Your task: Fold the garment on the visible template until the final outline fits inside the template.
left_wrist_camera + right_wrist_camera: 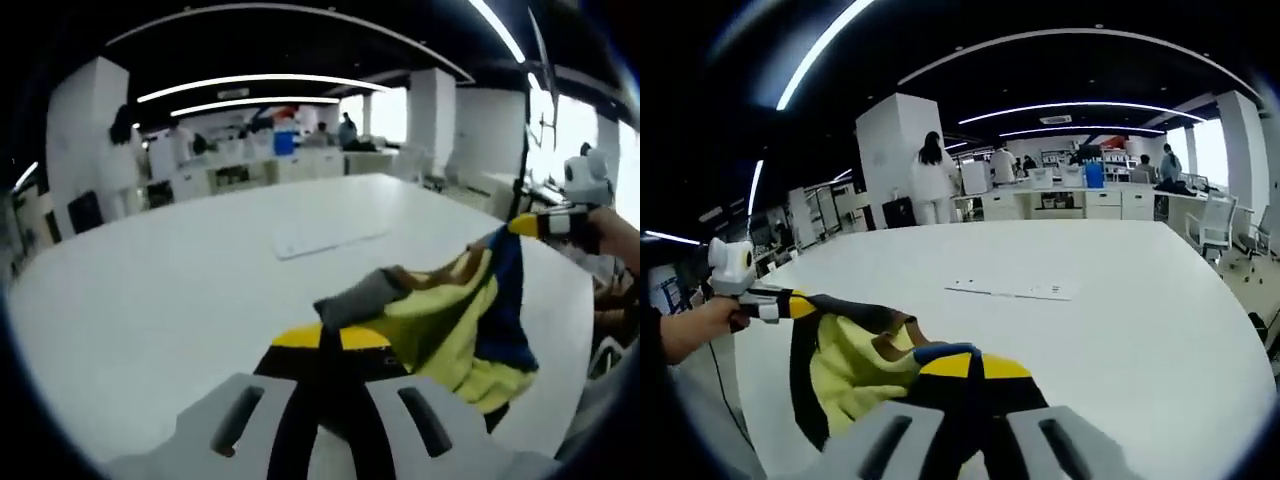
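Above table [150, 300], garment [450, 320] between raised grippers

Large open-plan office or lab hall. Dark ceiling crossed by long curved light strips [1110, 105], with white square pillars [898, 150] rising to it. Far across the room, rows of white desks and cabinets [1080, 200] loaded with equipment, a blue container [285, 140] among them, and office chairs [1212, 225] at the far right. Several people standing by the far desks [932, 175]. Bright windows [575, 125] along the right. Near, a broad white table [1120, 320] filling the middle of the hall.
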`<act>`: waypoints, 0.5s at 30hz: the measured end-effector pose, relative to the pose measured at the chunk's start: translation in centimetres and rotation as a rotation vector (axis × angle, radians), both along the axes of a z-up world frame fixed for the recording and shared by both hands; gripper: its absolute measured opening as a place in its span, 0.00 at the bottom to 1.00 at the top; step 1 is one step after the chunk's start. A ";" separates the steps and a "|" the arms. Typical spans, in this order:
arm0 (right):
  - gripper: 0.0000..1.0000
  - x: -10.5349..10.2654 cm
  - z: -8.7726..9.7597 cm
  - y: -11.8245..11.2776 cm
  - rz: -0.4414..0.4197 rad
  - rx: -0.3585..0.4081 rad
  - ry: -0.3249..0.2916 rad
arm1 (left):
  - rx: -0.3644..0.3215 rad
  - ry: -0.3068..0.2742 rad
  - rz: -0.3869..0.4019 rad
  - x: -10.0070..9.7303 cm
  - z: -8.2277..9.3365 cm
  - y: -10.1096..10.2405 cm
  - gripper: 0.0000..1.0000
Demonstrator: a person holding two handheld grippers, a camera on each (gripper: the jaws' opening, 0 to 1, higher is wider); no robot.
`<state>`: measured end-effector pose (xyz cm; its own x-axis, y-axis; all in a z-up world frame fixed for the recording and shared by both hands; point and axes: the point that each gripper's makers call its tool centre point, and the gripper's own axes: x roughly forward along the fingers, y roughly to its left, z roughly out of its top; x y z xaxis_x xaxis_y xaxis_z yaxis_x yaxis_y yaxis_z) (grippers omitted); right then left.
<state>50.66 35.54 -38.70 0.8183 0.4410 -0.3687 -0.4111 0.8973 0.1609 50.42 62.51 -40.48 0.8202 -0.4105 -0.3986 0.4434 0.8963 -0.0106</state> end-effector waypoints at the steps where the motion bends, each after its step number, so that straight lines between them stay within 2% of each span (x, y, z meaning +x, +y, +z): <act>1: 0.00 0.5 0.2 0.0 -0.001 -0.001 -0.003 | -0.001 -0.004 0.003 0.1 0.1 0.1 0.00; 4: 0.00 2.3 0.6 -0.3 -0.012 -0.023 -0.005 | -0.008 -0.017 0.014 0.6 0.4 0.3 0.00; 5: 0.00 3.1 0.4 -0.9 -0.017 -0.088 -0.008 | -0.017 -0.028 0.027 1.0 0.5 0.5 0.00; 6: 0.00 3.8 0.4 -1.1 -0.017 -0.121 -0.022 | -0.017 -0.030 0.028 1.3 0.5 0.5 0.00; 9: 0.00 5.4 0.1 -1.0 -0.022 -0.098 -0.002 | 0.008 -0.029 0.024 2.0 0.2 0.4 0.00; 12: 0.00 7.0 -0.4 -0.8 -0.026 -0.121 -0.005 | 0.002 -0.025 0.019 2.8 -0.2 0.3 0.00; 15: 0.00 8.6 -1.0 -0.6 -0.031 -0.118 0.015 | 0.032 -0.011 0.025 3.7 -1.0 0.5 0.00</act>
<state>59.21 34.91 -39.73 0.8249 0.3688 -0.4285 -0.3814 0.9225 0.0596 54.14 62.97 -41.47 0.8346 -0.3768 -0.4018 0.4206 0.9069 0.0231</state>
